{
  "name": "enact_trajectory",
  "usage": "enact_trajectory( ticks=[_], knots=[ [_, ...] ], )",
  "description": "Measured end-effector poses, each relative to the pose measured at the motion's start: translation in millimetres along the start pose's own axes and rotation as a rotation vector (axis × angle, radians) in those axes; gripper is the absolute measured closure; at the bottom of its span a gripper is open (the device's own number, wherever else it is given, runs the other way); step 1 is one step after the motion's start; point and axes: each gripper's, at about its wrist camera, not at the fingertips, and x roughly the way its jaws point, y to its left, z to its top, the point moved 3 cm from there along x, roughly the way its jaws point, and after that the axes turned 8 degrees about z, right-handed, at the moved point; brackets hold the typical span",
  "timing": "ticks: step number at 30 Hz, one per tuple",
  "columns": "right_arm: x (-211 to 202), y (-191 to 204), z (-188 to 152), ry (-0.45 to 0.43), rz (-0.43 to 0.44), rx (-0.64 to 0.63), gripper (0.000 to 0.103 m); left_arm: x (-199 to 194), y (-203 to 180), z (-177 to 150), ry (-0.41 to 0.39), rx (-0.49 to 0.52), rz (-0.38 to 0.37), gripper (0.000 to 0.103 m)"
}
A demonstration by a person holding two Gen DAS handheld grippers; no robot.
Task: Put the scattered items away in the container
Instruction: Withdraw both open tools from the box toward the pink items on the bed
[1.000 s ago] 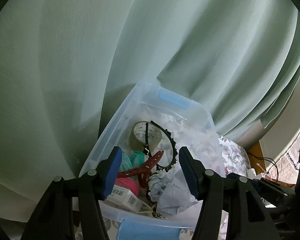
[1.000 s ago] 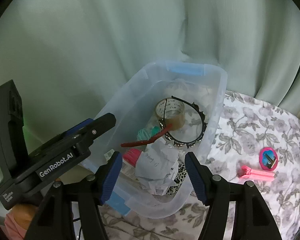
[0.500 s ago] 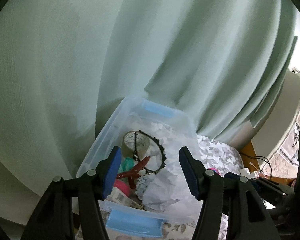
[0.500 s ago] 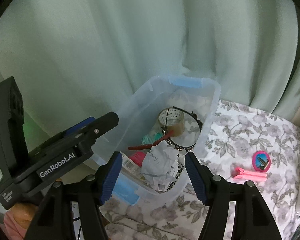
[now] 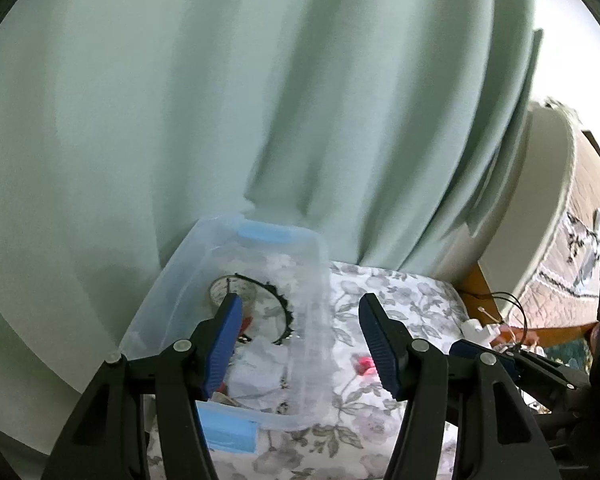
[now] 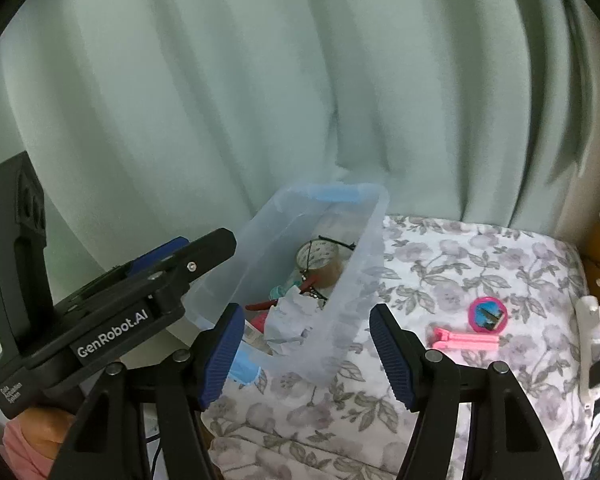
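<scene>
A clear plastic container (image 5: 316,288) (image 6: 364,248) with blue latches stands on a floral cloth by the curtain. Inside lie a tape roll (image 6: 320,258), a black toothed headband (image 5: 278,312), a red clip and crumpled paper (image 6: 290,320). A pink round mirror (image 6: 487,315) and a pink clip (image 6: 466,340) rest on the cloth to the container's right. My left gripper (image 5: 300,344) hangs open over the container's near right wall, nothing between its fingers. My right gripper (image 6: 306,350) is open and empty at the container's near corner. The left gripper's body (image 6: 112,312) fills the left of the right wrist view.
A pale green curtain (image 6: 300,80) hangs right behind the container. The floral cloth (image 6: 460,272) stretches to the right. At the right edge are a white object (image 6: 590,332), cables and a wooden edge (image 5: 488,292). A hand and pink sleeve (image 6: 32,436) show at lower left.
Both grippers have pulled back and swung right, so the container now sits smaller and further left. More floral cloth and the pink items have come into view. Both stay open.
</scene>
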Motion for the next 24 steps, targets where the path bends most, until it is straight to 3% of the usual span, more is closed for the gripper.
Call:
enact_trajectory(
  ticks=[15, 24],
  knots=[
    [-67, -51, -12, -0.131, -0.01, 0.104, 0.032, -20, -83, 2, 0.002, 0.119, -0.02, 0.041],
    [-85, -101, -24, -0.162, -0.053, 0.219, 0.032, -4, -122, -12, 0.07, 0.187, -0.038, 0.041]
  ],
)
